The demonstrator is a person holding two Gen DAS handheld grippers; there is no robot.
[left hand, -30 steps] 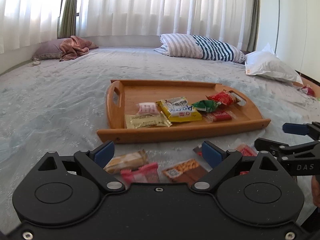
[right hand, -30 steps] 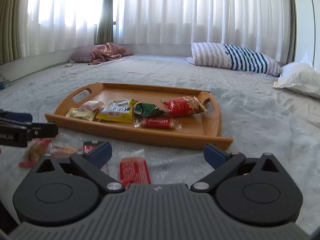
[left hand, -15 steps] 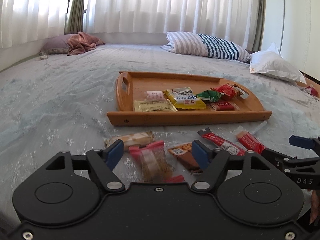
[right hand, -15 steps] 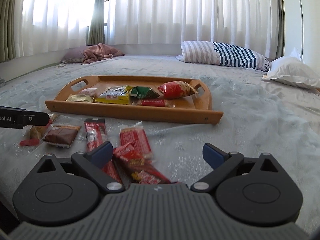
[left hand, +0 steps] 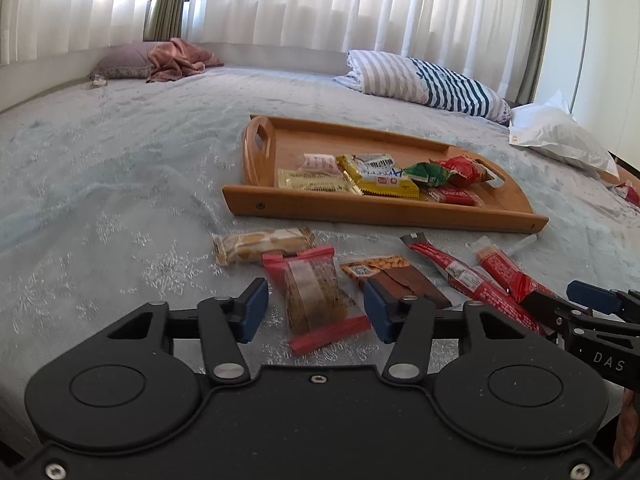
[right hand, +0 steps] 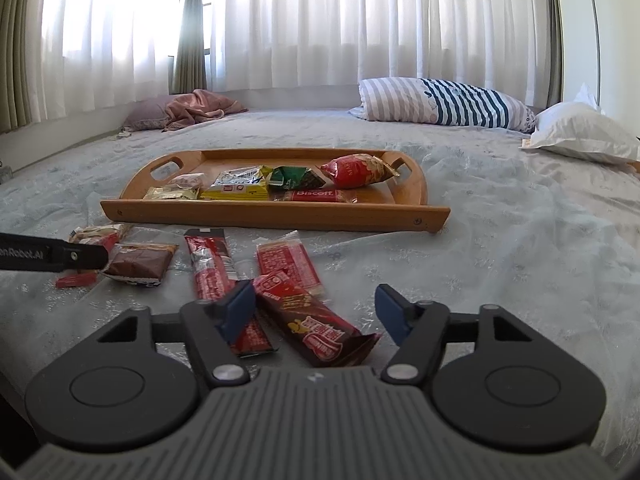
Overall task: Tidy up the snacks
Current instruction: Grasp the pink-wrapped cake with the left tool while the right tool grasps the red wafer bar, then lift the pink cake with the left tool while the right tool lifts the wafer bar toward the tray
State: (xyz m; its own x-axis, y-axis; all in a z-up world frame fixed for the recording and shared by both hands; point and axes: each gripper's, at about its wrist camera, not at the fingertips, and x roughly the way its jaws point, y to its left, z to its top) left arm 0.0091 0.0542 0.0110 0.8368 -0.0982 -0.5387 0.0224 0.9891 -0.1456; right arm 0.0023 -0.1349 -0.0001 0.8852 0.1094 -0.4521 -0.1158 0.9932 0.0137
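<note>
Both sets of fingers apart, empty: left gripper (left hand: 316, 310) straddling red-edged packet (left hand: 316, 298), right gripper (right hand: 316, 312) straddling brown wrapper (right hand: 320, 326), seemingly for tray (right hand: 276, 212).

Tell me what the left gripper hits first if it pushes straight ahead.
Probably the clear red-edged snack packet lying between the open left gripper fingers; depth is hard to judge.

I see a wooden tray (right hand: 276, 210) lying flat on the bed, holding six snack packets (right hand: 240, 184) in a loose row along its near side. In front of it, more wrapped snacks (left hand: 316, 294) lie scattered on the bedspread, some overlapping.
</note>
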